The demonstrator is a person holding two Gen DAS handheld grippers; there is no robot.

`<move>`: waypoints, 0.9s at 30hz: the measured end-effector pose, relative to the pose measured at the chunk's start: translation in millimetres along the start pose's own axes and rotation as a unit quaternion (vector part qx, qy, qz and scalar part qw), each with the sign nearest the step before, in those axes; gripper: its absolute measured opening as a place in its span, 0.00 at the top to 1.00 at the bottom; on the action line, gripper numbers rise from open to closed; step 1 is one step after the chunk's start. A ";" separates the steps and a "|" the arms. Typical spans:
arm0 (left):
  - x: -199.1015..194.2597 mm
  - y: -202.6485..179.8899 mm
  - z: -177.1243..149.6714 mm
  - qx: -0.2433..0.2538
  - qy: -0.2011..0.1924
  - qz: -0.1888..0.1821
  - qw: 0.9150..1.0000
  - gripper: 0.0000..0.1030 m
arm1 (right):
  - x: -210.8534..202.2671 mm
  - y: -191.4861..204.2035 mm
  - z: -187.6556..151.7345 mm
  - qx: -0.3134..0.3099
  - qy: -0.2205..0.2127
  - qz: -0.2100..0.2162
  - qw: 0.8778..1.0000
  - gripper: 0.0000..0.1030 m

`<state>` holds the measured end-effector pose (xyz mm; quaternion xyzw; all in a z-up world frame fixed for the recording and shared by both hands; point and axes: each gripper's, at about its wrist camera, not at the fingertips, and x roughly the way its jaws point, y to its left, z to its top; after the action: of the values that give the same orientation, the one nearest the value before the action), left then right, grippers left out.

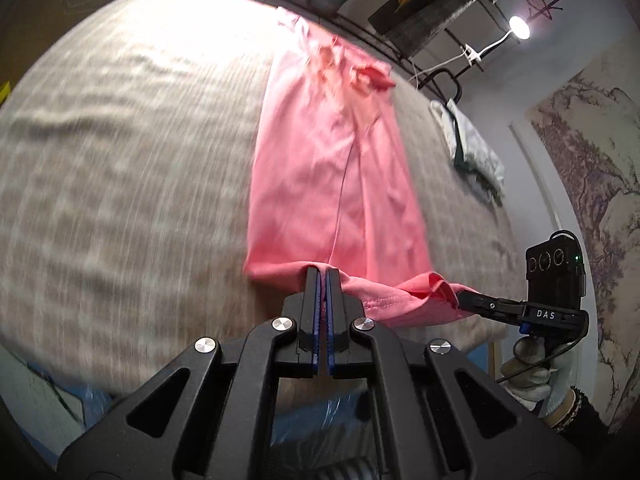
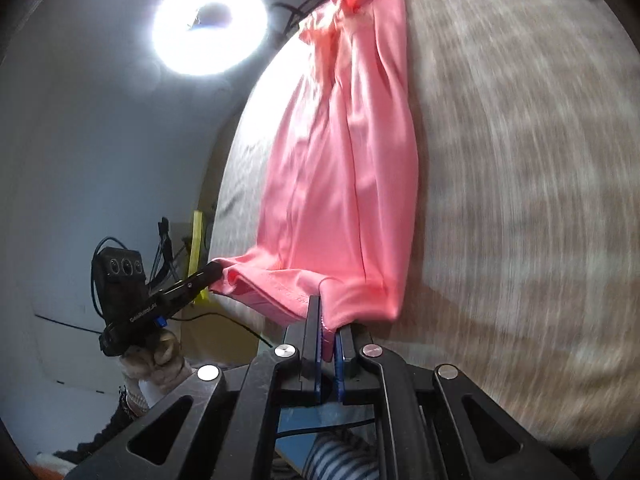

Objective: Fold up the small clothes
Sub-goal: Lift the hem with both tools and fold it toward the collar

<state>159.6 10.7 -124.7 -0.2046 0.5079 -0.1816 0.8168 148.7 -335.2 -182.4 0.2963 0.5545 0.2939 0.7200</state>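
- A pink garment [image 1: 332, 168] is seen spread lengthwise over a beige woven surface [image 1: 120, 160], which is blurred in both views; whether this is a bed or a worktop cannot be told
- The near hem of the garment is held up off the surface at 2 places, while its far end lies bunched near the far edge of the surface
- The left gripper [image 1: 321, 276] is seen with its fingers closed together on the hem, pink fabric being pinched between the blue pads [image 1: 318, 300]
- The right gripper [image 2: 327, 312] is likewise closed on the hem, a fold of pink cloth being caught between its fingers with only a narrow gap left
- In the left wrist view the right gripper [image 1: 466, 299] is shown gripping the hem's corner at the right, just beside the near edge of the surface
- In the right wrist view the left gripper [image 2: 214, 270] is shown at the hem's opposite corner
- A pale folded cloth [image 1: 472, 148] is seen lying near the right edge of the surface, apart from the garment
- A lit lamp [image 1: 519, 27] is visible beyond the far edge
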 end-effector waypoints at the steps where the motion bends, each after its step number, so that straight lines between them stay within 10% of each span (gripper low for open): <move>1: 1.5 -1.3 7.9 0.000 -0.003 0.000 1.000 1.00 | -1.2 3.0 8.2 -0.003 -0.005 -0.003 1.000 0.98; 13: 52.6 3.4 108.5 -0.017 -0.018 0.020 0.999 1.00 | -5.1 10.8 105.4 -0.014 -0.048 -0.017 0.999 0.98; 27: 100.1 14.5 152.9 -0.030 -0.018 0.046 0.998 1.00 | 25.1 -4.6 181.5 0.019 -0.064 -0.041 0.997 0.98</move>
<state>341.0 -4.6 -146.6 -0.2084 0.5070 -0.1248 0.8270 331.0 -337.6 -163.5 0.3047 0.5245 0.2344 0.7597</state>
